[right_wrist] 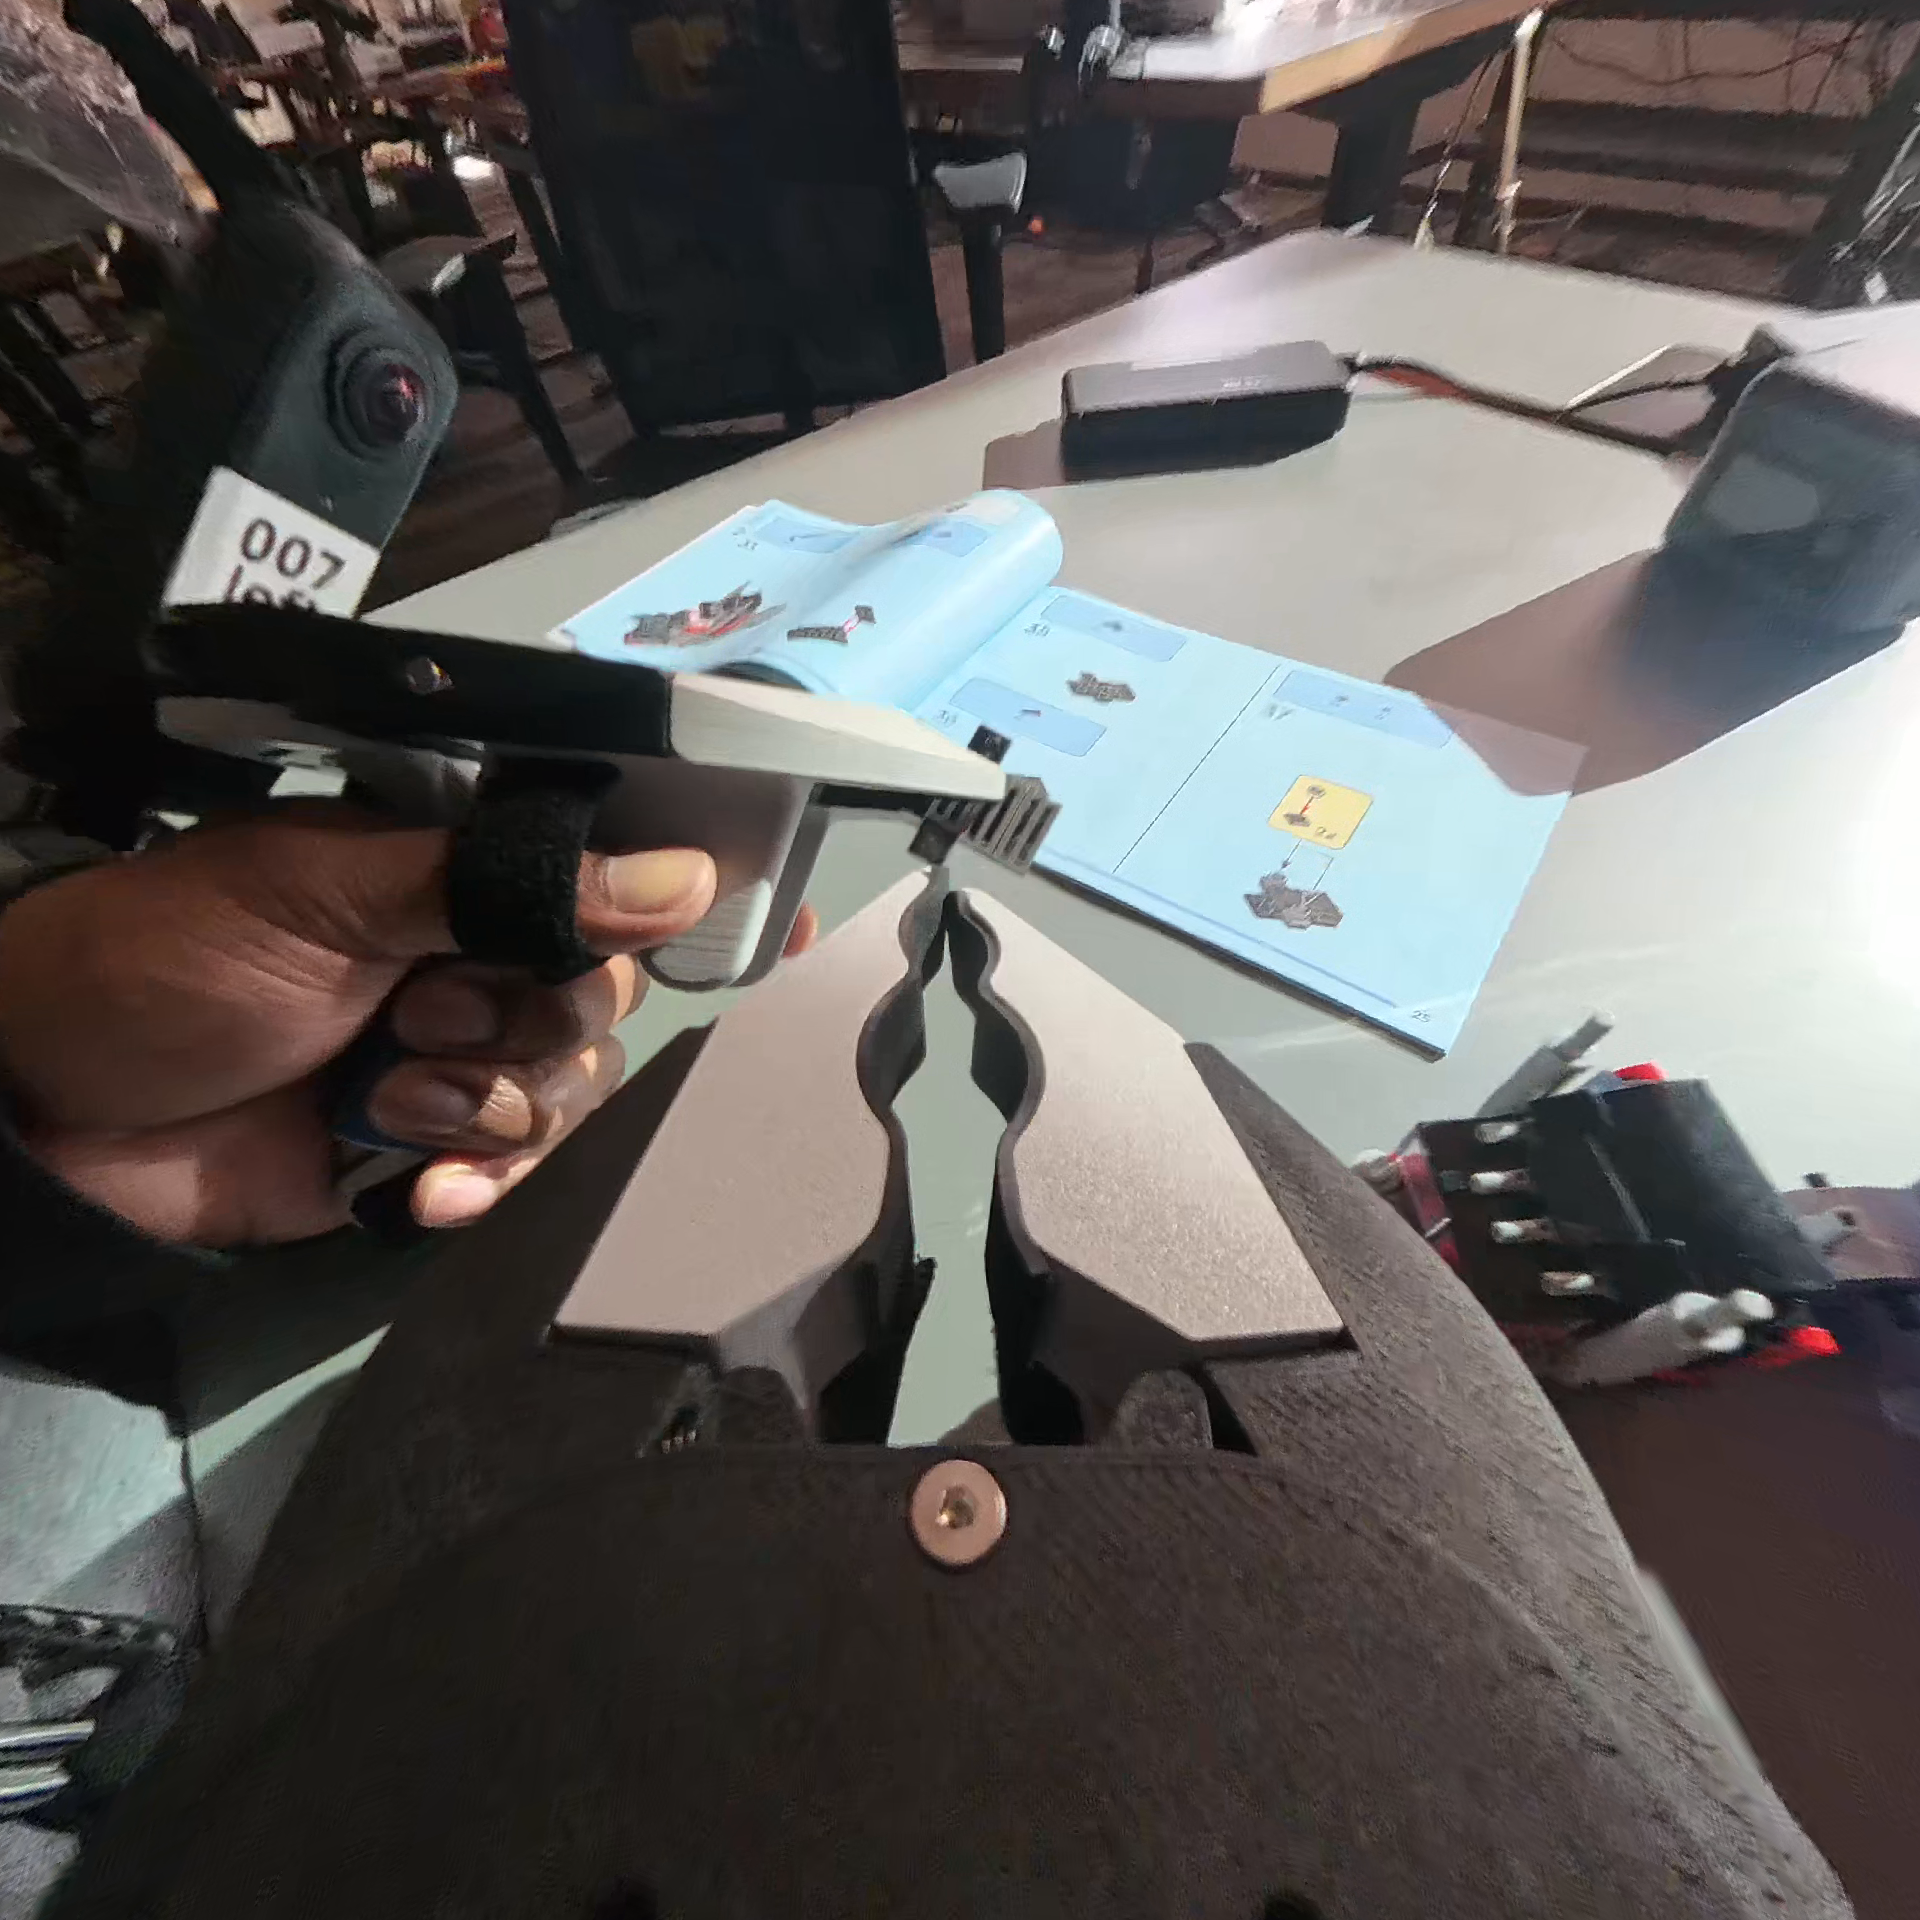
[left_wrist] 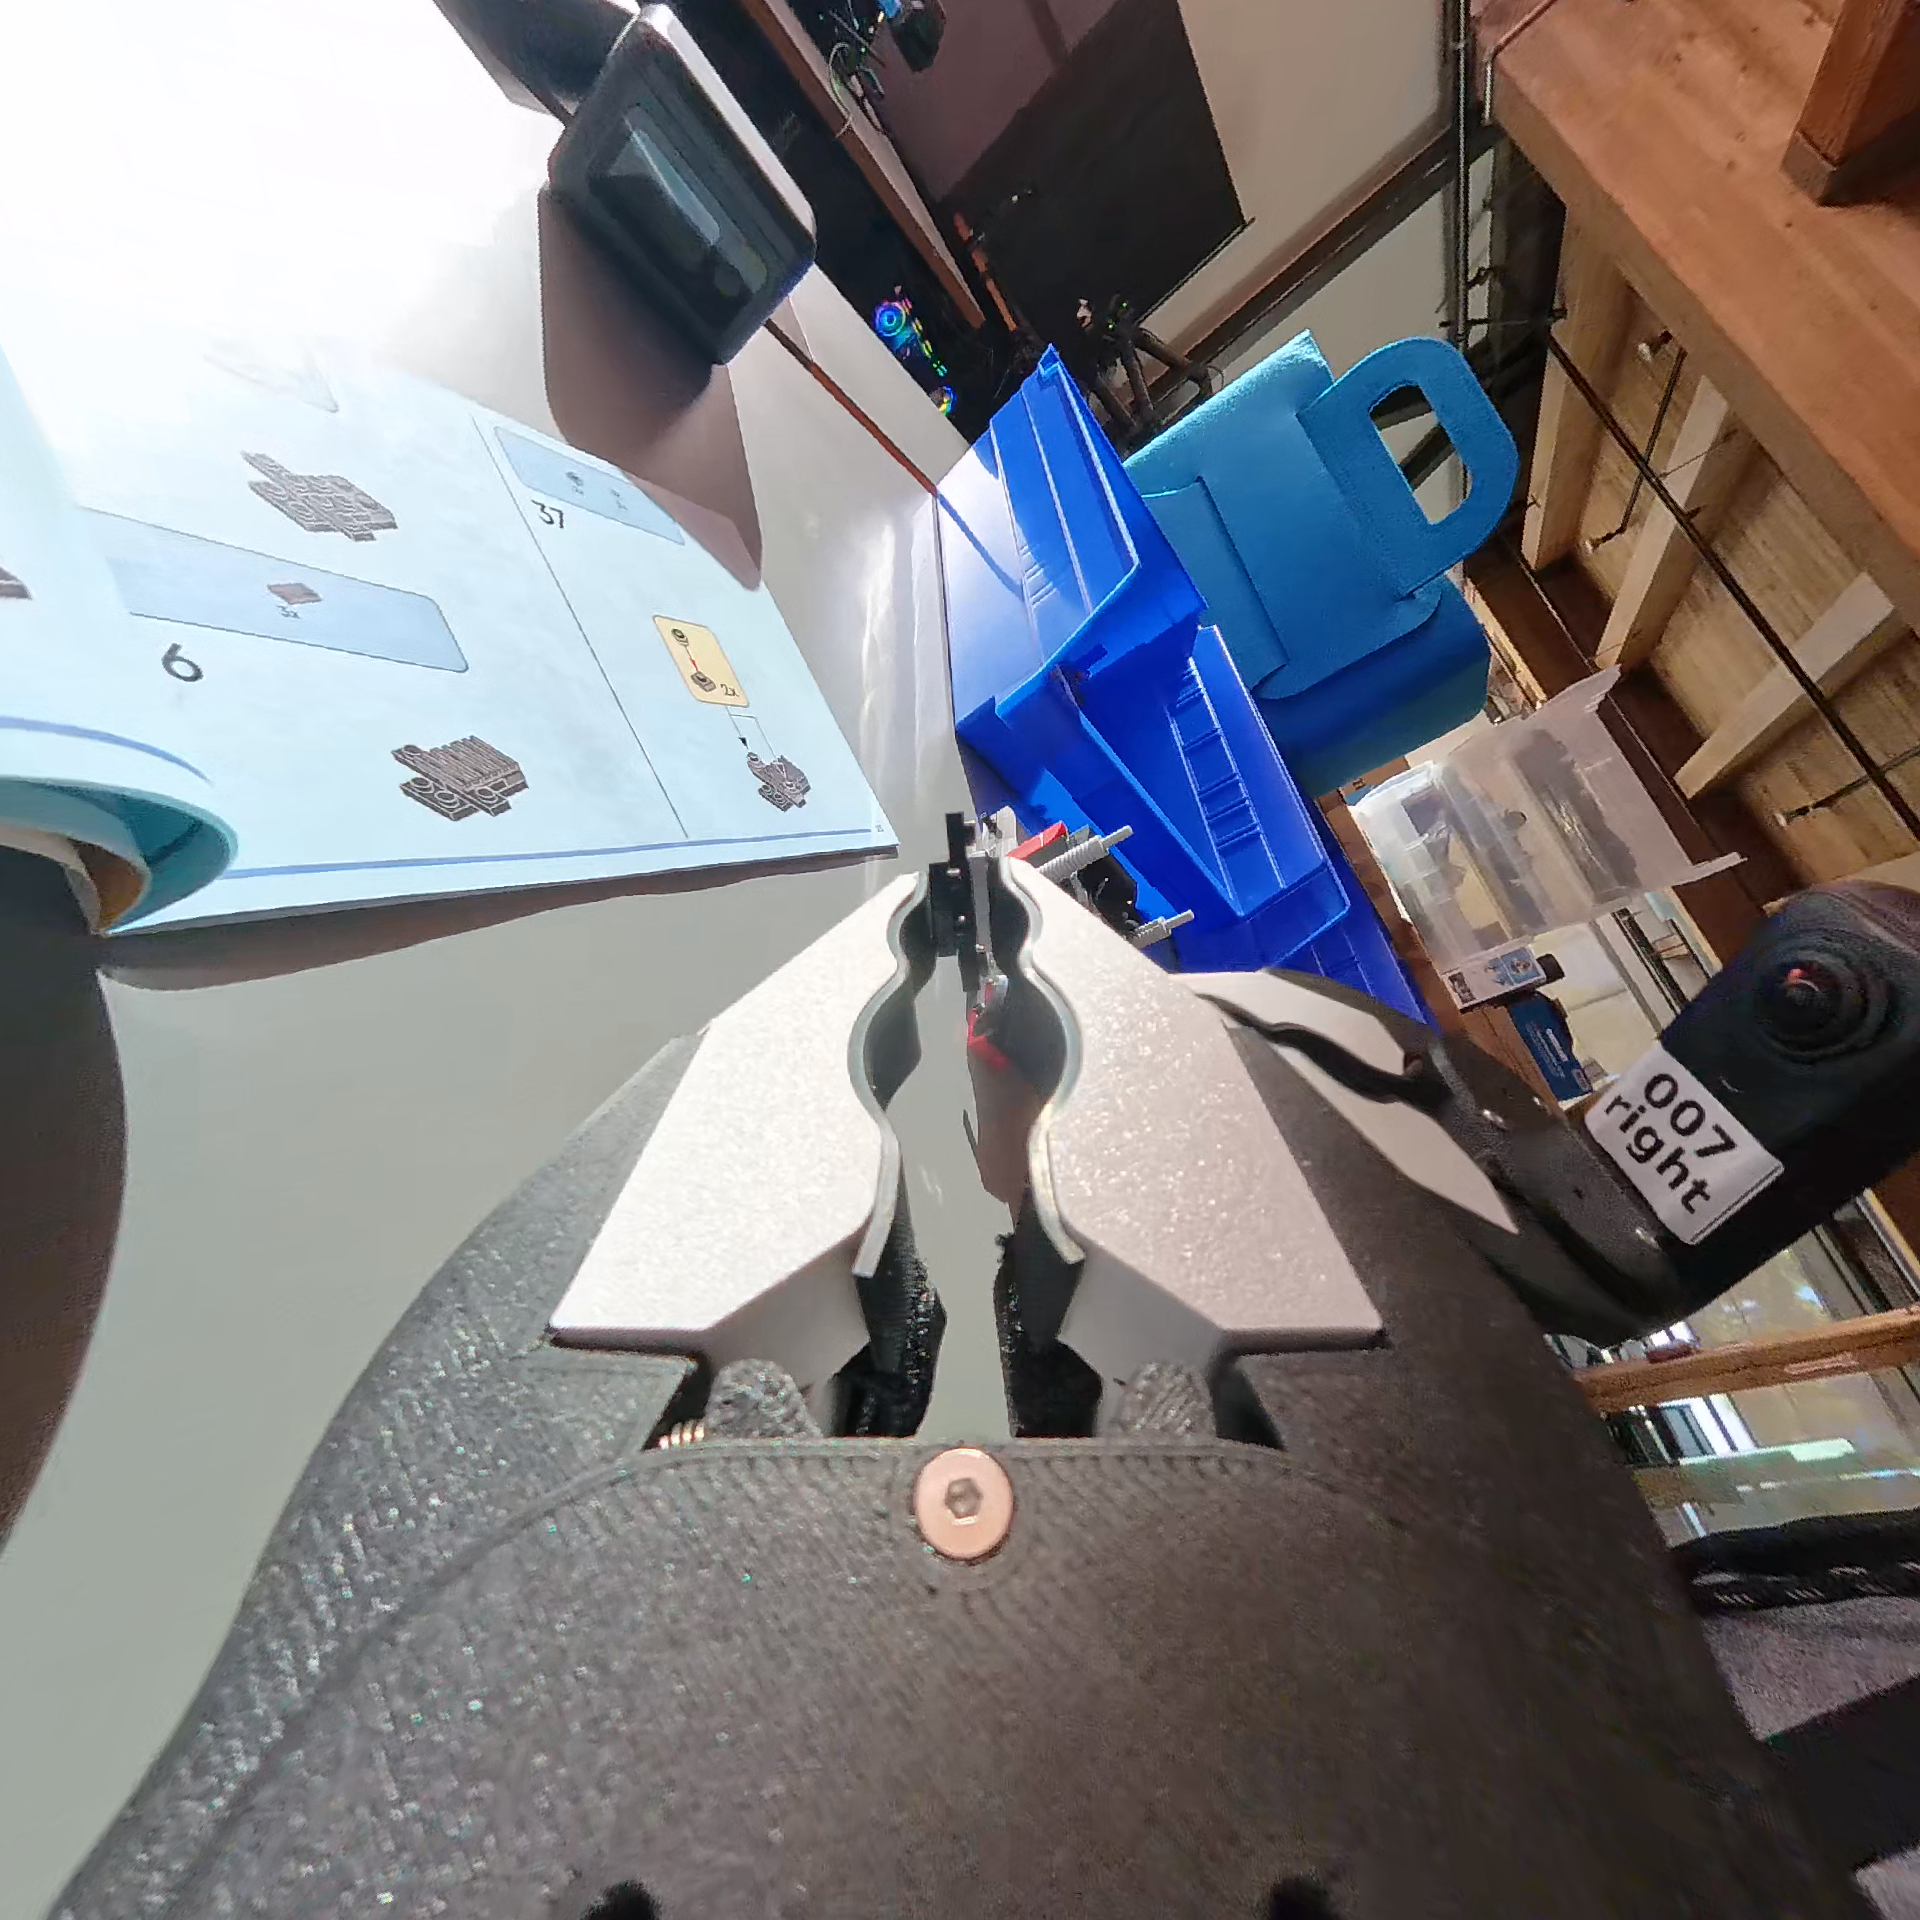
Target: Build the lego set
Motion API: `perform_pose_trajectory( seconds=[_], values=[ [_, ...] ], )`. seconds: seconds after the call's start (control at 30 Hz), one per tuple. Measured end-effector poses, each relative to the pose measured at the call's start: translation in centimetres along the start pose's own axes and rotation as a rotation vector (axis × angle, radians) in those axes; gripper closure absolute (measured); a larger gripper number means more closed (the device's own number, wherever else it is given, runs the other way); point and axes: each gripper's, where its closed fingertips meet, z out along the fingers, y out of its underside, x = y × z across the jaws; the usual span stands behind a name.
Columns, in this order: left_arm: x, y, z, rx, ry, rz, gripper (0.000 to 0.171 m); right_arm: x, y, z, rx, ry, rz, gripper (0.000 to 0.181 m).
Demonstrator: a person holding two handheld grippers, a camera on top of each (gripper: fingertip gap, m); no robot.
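My left gripper (left_wrist: 966,894) is shut on a small black and dark grey lego assembly (left_wrist: 961,883), held above the table. In the right wrist view a hand holds the left gripper (right_wrist: 992,795), which comes in from the left with the ribbed assembly (right_wrist: 1023,821) sticking out of its tips. My right gripper (right_wrist: 940,914) is shut. Its tips sit just under that assembly, and I cannot tell whether they touch it. A partly built black model with red parts and grey pins (right_wrist: 1621,1195) lies on the table at the right. It also shows in the left wrist view (left_wrist: 1101,847).
An open light-blue instruction booklet (right_wrist: 1195,748) (left_wrist: 416,644) lies on the grey table (right_wrist: 1558,1039). Blue bins (left_wrist: 1143,675) and a blue felt bag (left_wrist: 1351,520) stand beyond. A black box (right_wrist: 1808,520) and a black power adapter (right_wrist: 1205,400) sit farther back. My left and right fingertips are right by each other. From the left gripper's tips to the black power adapter (right_wrist: 1205,400) is close to 30 cm.
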Motion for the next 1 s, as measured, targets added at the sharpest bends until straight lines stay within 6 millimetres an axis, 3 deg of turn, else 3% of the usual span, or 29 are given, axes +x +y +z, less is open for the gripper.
perform_pose_trajectory(
  seconds=[0.1, 0.3, 0.73, 1.0],
  values=[
    [0.0, 0.2, 0.2, -0.016, 0.002, 0.000, 0.163, -0.3, 0.8, 0.6, -0.029, -0.014, 0.018, 0.178],
    [0.2, 0.5, 0.3, -0.029, 0.004, 0.014, 0.163, -0.5, 0.6, 1.1, -0.034, -0.015, 0.032, 0.170],
    [0.4, 0.5, 0.1, -0.015, 0.000, 0.044, 0.162, -0.3, 0.1, 1.3, -0.038, 0.031, -0.007, 0.174],
    [0.7, 0.5, 0.2, -0.022, 0.017, 0.048, 0.162, -0.3, -0.1, 0.9, 0.025, -0.052, 0.159, 0.175]
  ],
)
